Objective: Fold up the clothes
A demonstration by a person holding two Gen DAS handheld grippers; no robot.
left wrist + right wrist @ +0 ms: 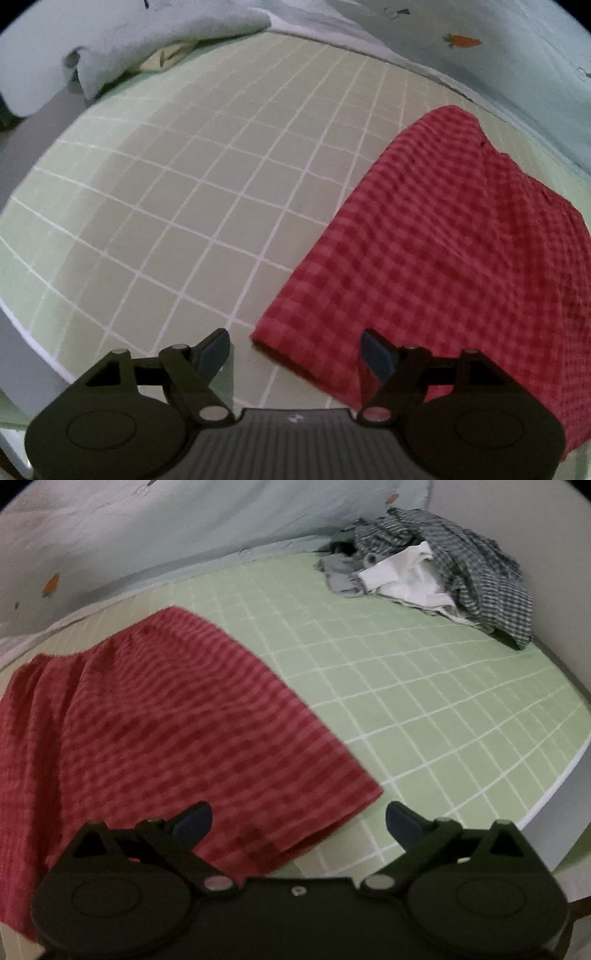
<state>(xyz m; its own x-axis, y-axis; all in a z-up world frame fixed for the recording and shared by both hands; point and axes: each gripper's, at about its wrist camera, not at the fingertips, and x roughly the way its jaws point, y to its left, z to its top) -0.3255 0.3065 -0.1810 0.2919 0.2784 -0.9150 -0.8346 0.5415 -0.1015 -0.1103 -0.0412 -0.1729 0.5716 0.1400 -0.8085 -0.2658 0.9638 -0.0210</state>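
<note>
Lying on the green gridded mat point(192, 192), the red checked cloth point(454, 236) spreads between the two grippers, its near hem doubled so that a second layer shows at the edge. That fits a cloth already folded once as well as one merely laid out with its hem turned under; the pictures do not settle which.

The left gripper point(295, 354) hovers at the cloth's near left corner, jaws wide and holding nothing. The right gripper point(299, 823) hangs over the near right corner, jaws likewise wide and empty.

The cloth looks light, soft and limp, with a coarse weave that should not slip much between pads. It will sag and drag if lifted by one point, so the corners or the hem are the likely places to pinch, both layers together.

The mat seems flat and smooth, covering a surface that ends in a pale edge. A heap of clothes point(443, 572), grey-checked and white, sits at the far right corner, well apart. A pale blue sheet point(480, 66) printed with carrots runs behind, and a pale towel point(155, 40) lies at the far left.
</note>
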